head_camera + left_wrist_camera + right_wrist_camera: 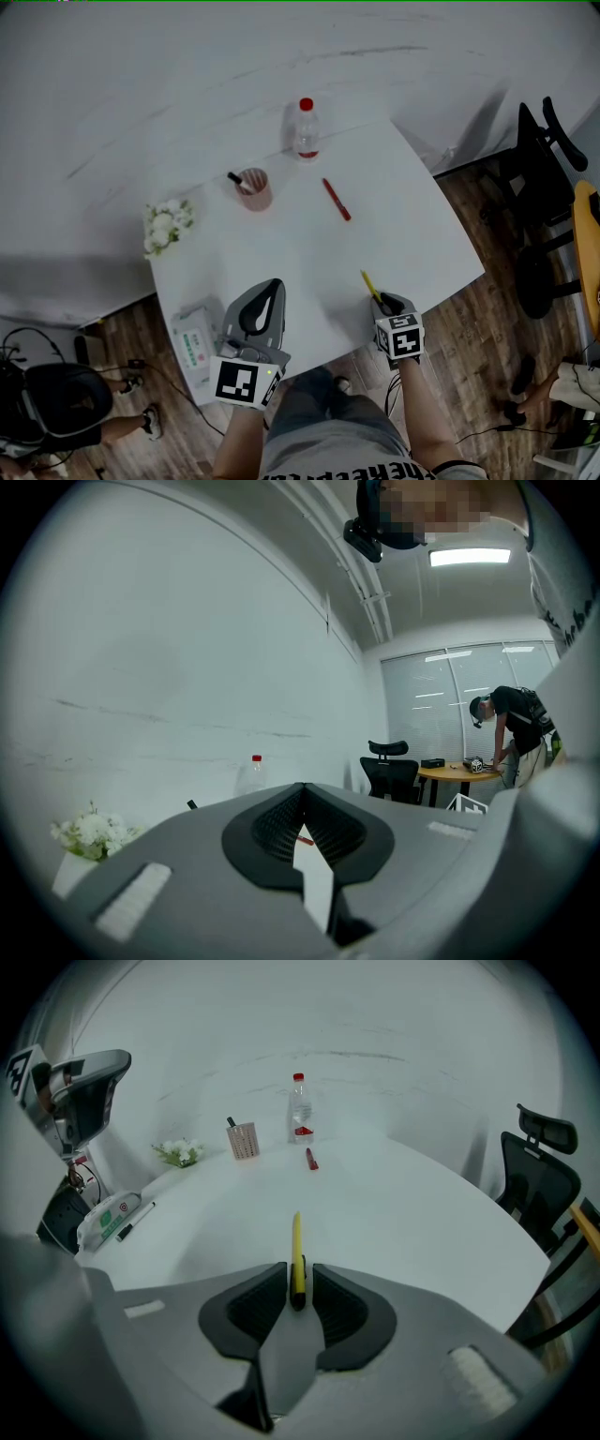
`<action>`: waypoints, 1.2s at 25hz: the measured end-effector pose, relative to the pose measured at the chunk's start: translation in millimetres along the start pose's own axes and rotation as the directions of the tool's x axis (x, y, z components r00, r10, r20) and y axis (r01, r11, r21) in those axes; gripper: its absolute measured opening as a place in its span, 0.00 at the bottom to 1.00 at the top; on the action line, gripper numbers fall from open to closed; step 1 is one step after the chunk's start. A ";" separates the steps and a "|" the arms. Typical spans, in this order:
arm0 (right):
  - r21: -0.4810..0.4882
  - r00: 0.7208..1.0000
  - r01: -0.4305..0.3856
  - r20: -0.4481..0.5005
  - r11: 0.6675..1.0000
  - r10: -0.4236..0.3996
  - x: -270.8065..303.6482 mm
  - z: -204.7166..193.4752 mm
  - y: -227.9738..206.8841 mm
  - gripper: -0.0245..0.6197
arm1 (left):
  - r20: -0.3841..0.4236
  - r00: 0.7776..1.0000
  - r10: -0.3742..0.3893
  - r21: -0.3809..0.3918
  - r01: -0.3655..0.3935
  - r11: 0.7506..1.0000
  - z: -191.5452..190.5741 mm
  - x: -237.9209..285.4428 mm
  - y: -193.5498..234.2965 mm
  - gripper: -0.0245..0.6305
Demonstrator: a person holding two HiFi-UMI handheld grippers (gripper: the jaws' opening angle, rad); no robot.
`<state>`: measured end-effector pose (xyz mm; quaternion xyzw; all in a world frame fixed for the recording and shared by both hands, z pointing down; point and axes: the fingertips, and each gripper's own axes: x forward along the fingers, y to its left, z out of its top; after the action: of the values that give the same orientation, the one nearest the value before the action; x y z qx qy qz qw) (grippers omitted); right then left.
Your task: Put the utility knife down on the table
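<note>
Right gripper view: the right tongs [299, 1279] grip the butt end of a slim yellow knife [297, 1237]. Their black ribbed pads press on either side of it, and its smooth plastic body runs straight ahead over the matt white worktop [403, 1213]. I cannot tell whether its far tip touches the surface. In the head view the knife [370, 284] juts out ahead of these tongs [386, 302] at the near right part of the worktop.

The left tongs [269, 298], to the left of the right pair, are pinched together on nothing.

A thin red pen [336, 199] lies ahead of the right tongs. Beyond it stands a clear plastic bottle [307, 128] with a red cap. Ahead of the left tongs stands a pink cup [254, 188] with a dark stick in it, and to the cup's left sits a bunch of white flowers [167, 225]. A soft white pack [194, 342] with a green label lies just left of the left tongs.

Only the right gripper view shows a black marker [136, 1222] beside that pack. Only the left gripper view shows the left tongs [302, 789] meeting at their ribbed tips. Far off in that view, a person [511, 728] bends over a round wooden table [459, 773] behind a black chair [389, 771].
</note>
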<state>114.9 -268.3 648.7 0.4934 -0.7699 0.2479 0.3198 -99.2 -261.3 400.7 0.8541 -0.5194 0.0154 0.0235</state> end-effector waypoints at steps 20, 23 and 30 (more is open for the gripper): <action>-0.021 0.984 -0.051 0.170 0.998 0.054 -39.1 31.2 9.9 0.04 | 0.024 0.999 -0.021 0.020 0.021 1.000 10.9 1.4 -19.1 0.06; -0.018 0.977 -0.056 0.204 0.998 0.058 -49.7 36.7 11.1 0.04 | 0.026 0.999 -0.029 0.025 0.028 0.999 12.2 0.9 -25.4 0.06; -0.025 0.957 -0.059 0.284 0.998 0.064 -74.3 50.5 12.5 0.04 | 0.035 0.998 -0.043 0.037 0.042 0.998 17.2 -0.9 -38.4 0.06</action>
<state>113.8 -253.9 559.1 0.4973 -0.8248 0.1779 0.2019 -65.5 -243.8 382.5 0.8653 -0.5011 0.0092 -0.0010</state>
